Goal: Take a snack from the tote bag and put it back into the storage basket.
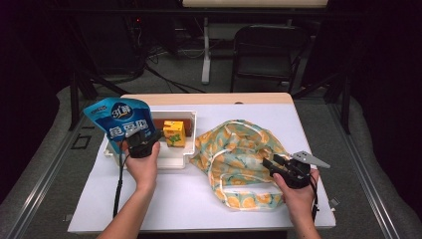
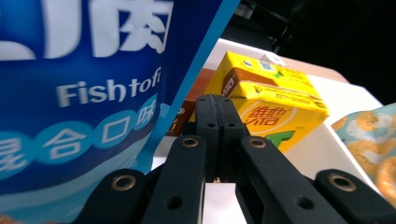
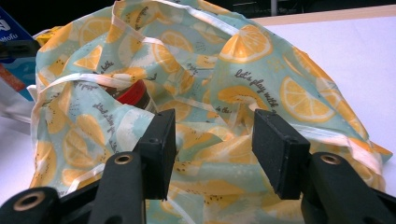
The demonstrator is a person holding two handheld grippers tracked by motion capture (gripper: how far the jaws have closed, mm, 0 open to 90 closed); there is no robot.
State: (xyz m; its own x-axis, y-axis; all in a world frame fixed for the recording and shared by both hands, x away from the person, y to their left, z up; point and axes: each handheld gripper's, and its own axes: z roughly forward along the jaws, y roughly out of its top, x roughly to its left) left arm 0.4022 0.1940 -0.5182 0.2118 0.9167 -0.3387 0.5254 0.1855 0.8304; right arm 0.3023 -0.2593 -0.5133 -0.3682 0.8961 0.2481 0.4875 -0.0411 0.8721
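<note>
A blue fish tofu snack bag [image 1: 121,118] [image 2: 84,84] stands upright over the left end of the white tray [image 1: 193,118], and my left gripper [image 1: 142,139] [image 2: 215,116] is shut on its lower edge. In the tray sits a yellow drink carton [image 1: 174,133] [image 2: 275,112] with a brown carton [image 1: 166,122] behind it. A lemon-print cloth bag [image 1: 239,144] [image 3: 210,70] lies crumpled to the right of the tray. My right gripper [image 1: 271,163] [image 3: 212,140] is at its right side, jaws apart, with loose cloth between the pads. A red-lidded jar [image 3: 135,95] peeks out of the bag's mouth.
The white table [image 1: 189,199] has bare room in front of the tray and the cloth bag. A black chair [image 1: 268,50] and a stand leg are on the floor beyond the far edge. Each gripper trails a cable toward the near edge.
</note>
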